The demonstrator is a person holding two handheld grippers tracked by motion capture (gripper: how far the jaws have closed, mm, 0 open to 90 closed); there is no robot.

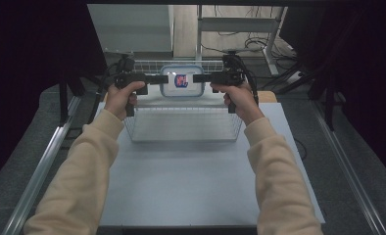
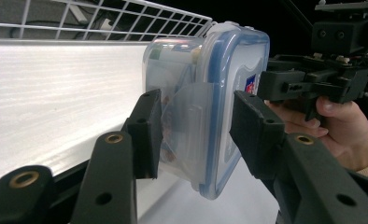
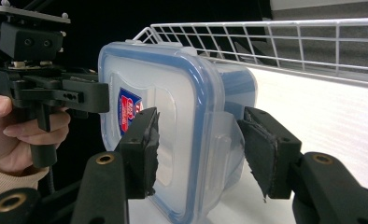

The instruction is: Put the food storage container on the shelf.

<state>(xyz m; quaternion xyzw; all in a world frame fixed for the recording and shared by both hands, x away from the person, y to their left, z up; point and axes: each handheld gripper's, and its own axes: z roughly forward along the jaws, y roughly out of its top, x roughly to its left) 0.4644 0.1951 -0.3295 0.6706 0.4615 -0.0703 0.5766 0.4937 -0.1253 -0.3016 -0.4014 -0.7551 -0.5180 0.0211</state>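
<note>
The left claw (image 1: pixel 157 79) and the right claw (image 1: pixel 199 78) are both gripping the plastic container (image 1: pixel 181 81), each clamping one side. They are holding it above the wire basket (image 1: pixel 181 125) on the bench (image 1: pixel 191 181); its contents seem to be food, but this is unclear.

The high view looks forward and down on my tabletop (image 1: pixel 191 186) from afar — my gripper views sit close, facing each other across the same container (image 2: pixel 210 93).

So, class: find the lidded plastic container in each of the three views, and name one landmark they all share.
High view: the container sits upper centre, held between both claws above the wire basket.
Left gripper view: centre, lid facing right.
Right gripper view: centre, lid facing left.
Shared landmark: the white wire basket.
</note>
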